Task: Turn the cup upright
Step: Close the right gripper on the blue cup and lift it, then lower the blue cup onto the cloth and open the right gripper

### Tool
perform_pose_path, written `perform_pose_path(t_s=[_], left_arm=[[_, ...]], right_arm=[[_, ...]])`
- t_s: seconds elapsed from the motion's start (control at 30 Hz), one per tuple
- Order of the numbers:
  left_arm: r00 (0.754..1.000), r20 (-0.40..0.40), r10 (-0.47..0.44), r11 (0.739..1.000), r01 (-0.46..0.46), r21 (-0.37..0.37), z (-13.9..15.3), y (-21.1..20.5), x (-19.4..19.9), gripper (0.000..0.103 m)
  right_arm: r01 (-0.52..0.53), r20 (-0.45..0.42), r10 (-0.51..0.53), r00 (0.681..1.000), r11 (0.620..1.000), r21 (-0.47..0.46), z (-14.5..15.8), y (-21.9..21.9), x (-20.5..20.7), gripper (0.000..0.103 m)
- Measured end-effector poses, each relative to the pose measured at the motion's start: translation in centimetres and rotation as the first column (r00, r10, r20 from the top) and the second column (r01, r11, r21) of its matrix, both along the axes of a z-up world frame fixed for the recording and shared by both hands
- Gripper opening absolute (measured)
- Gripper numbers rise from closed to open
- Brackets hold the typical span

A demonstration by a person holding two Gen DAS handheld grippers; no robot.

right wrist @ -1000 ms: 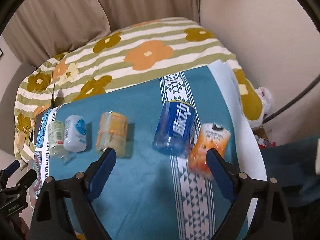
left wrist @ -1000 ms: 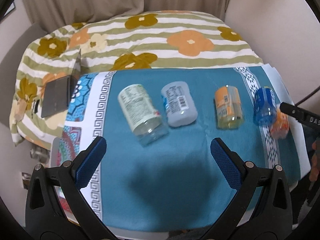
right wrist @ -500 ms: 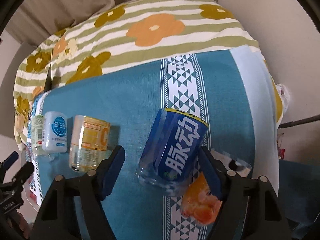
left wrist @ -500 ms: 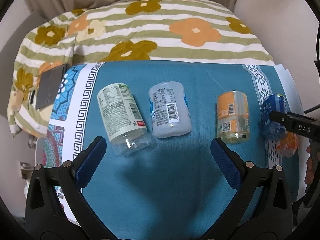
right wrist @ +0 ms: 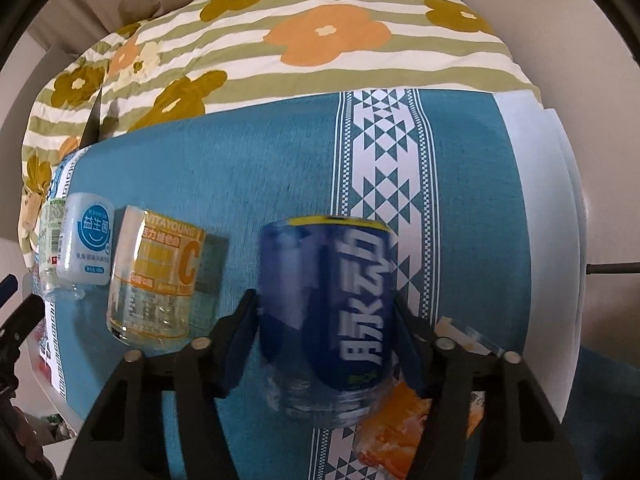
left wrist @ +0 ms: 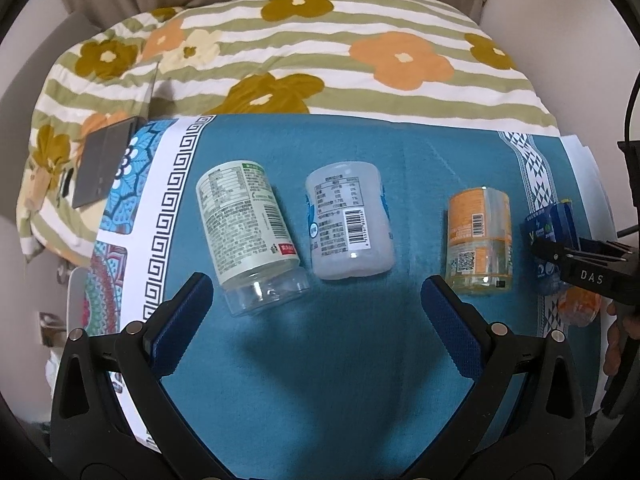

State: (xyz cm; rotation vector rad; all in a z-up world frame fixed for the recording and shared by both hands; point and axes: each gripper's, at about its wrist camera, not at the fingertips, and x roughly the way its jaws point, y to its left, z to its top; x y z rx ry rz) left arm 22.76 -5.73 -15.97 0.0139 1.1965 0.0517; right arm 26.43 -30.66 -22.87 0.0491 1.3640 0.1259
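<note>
Teal cloth (right wrist: 240,184) — blue cup (right wrist: 332,304) btwn right hand-held gripper (right wrist: 326,332) fingers.

Black gripper frames (left wrist: 312,312), blue-padded fingers (left wrist: 182,322) (silver screws).

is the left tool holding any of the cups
No, the left tool hangs open over bare blue cloth, with the green-label cup and white cup lying beyond its tips.
</note>
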Motion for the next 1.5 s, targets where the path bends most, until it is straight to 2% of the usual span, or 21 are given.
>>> perform_pose_path(t_s=[0.23, 0.5, 0.7, 0.87, 1.0, 1.23, 1.33, 1.5], left_arm=[[1.0, 0.023, -0.003, 1.0, 0.003, -0.003, 0.8, 0.8, -0.4, 0.103], [0.997, 0.081, -0.014, 1.0, 0.015, -0.015, 3.1, 2.5, -2.4, 0.103], [0.99, 0.136, -0.027, 0.999, 0.031, -0.03, 4.9, 4.7, -4.7, 0.103], [0.986, 0.161, -0.039, 0.998, 0.045, -0.032, 5.4, 6.7, -6.9, 0.103], [0.985, 0.164, -0.058, 0.997, 0.065, -0.033, 5.1, 8.4, -9.1, 0.103], [0.987, 0.139, -0.08, 0.996, 0.085, -0.03, 3.1, 11.0, -12.4, 0.103], [0.988, 0.127, -0.088, 0.996, 0.091, -0.023, 2.0, 11.7, -13.3, 0.103], [0.99, 0.108, -0.085, 0.994, 0.092, -0.056, 0.7, 12.4, -14.0, 0.103]], right_arm=[[-0.01, 0.025, 0.01, 1.0, 1.0, -0.015, 0.7, 0.6, -0.3, 0.054], [0.013, 0.092, -0.012, 0.996, 1.0, -0.017, 3.9, 1.5, -2.0, 0.054], [0.033, 0.141, -0.032, 0.99, 0.999, -0.003, 6.9, 3.6, -4.6, 0.054], [0.044, 0.151, -0.047, 0.987, 0.999, 0.025, 7.7, 6.4, -7.5, 0.054], [0.05, 0.14, -0.057, 0.989, 0.997, 0.053, 7.2, 8.8, -9.6, 0.054], [0.06, 0.092, -0.071, 0.993, 0.992, 0.112, 3.5, 13.2, -12.9, 0.054], [0.068, 0.078, -0.077, 0.994, 0.99, 0.121, 1.9, 14.2, -13.7, 0.054], [0.085, 0.08, -0.095, 0.992, 0.989, 0.118, 0.4, 14.9, -14.2, 0.054]])
